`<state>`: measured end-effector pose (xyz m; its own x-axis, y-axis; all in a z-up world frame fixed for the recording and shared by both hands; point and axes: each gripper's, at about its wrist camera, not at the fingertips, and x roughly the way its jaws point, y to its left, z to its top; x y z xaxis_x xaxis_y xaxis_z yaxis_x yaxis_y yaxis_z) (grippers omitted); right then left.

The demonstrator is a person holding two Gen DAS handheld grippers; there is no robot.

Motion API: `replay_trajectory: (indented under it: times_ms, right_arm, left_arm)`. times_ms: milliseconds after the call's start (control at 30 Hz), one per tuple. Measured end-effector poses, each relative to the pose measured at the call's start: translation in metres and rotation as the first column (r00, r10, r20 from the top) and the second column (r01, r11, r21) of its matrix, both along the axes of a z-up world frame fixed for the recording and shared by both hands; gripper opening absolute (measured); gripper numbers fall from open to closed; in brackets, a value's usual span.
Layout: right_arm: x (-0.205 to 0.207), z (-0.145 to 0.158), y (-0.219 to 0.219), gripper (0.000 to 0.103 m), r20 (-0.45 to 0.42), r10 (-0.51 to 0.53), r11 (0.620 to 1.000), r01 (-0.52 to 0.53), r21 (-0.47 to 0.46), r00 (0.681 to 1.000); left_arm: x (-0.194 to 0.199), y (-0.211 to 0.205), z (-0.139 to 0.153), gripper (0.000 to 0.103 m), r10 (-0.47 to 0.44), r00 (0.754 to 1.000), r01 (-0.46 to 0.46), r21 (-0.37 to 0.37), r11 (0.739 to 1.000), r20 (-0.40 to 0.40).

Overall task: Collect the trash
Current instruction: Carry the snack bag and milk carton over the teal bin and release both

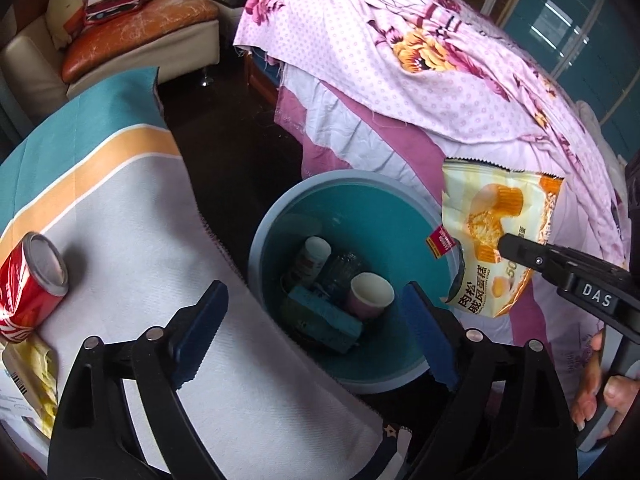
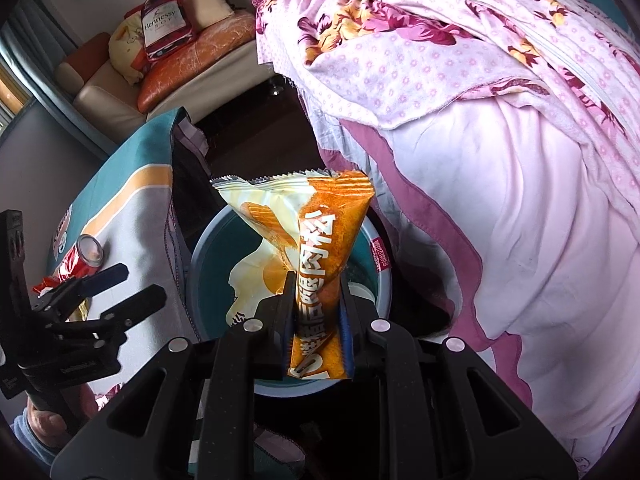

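Observation:
My right gripper (image 2: pixel 316 284) is shut on a yellow and orange snack wrapper (image 2: pixel 312 232) and holds it above the blue trash bin (image 2: pixel 384 280). The wrapper (image 1: pixel 496 240) and right gripper (image 1: pixel 508 246) also show in the left wrist view, over the bin's right rim (image 1: pixel 264 224). The bin holds a paper cup (image 1: pixel 370 292), a teal box (image 1: pixel 324 318) and a small bottle (image 1: pixel 312 258). My left gripper (image 1: pixel 316 332) is open and empty at the table's edge beside the bin. A red can (image 1: pixel 30 280) lies on the table (image 1: pixel 160 248).
Another wrapper (image 1: pixel 28 380) lies on the table at the near left. A bed with a pink floral quilt (image 1: pixel 420 60) stands right of the bin. A sofa with cushions (image 1: pixel 120 28) is at the back left. Dark floor lies between them.

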<state>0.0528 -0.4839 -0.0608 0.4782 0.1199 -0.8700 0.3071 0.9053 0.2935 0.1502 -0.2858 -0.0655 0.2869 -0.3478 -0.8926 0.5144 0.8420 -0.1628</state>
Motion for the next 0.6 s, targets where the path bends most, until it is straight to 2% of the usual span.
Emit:
replay_trajectory:
  times_ms: [600]
  right_arm:
    - [0.025,-0.02,0.034,0.019,-0.085,0.072,0.997,-0.074,-0.023,0.994]
  left_arm:
    - [0.005,0.047,0.009,0.094,0.07,0.997,-0.071,-0.05,0.996,-0.015]
